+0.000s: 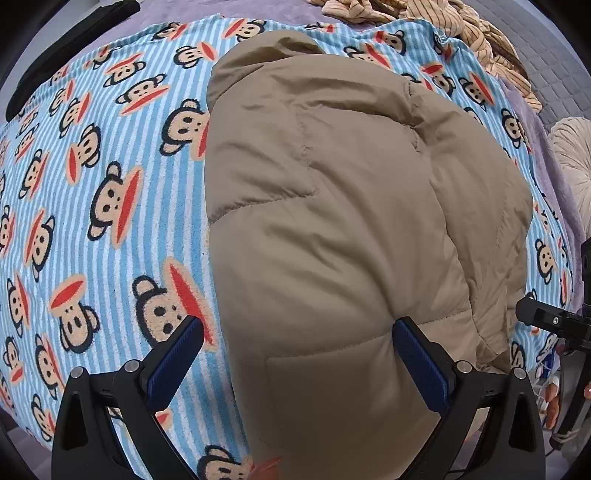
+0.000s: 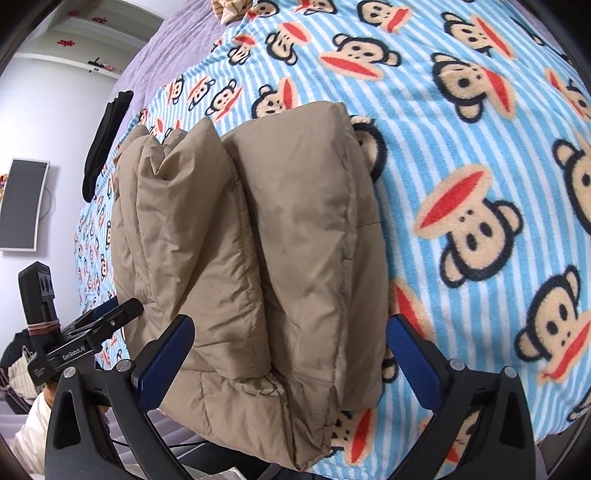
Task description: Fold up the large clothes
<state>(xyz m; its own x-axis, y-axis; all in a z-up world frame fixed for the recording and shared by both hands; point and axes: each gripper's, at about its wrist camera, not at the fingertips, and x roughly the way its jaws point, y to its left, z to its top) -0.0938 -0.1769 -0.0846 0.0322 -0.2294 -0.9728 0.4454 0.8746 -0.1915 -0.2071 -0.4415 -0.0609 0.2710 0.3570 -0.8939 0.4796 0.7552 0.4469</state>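
A tan puffer jacket (image 1: 351,221) lies folded into a thick bundle on a blue striped monkey-print blanket (image 1: 92,184). My left gripper (image 1: 297,332) is open, its blue pads spread over the bundle's near left edge, holding nothing. In the right wrist view the jacket (image 2: 258,240) shows as stacked folded layers at the bed's edge. My right gripper (image 2: 290,332) is open, its jaws wide on either side of the bundle's near end. The right gripper's finger (image 1: 546,317) shows at the right edge of the left view; the left gripper's finger (image 2: 107,314) shows at the left of the right view.
A striped beige garment (image 1: 443,22) lies bunched at the blanket's far edge. A black garment (image 2: 105,140) lies at the blanket's far left side. A purple bedcover (image 1: 546,147) lies under the blanket (image 2: 480,184). A wall screen (image 2: 22,203) hangs beyond the bed.
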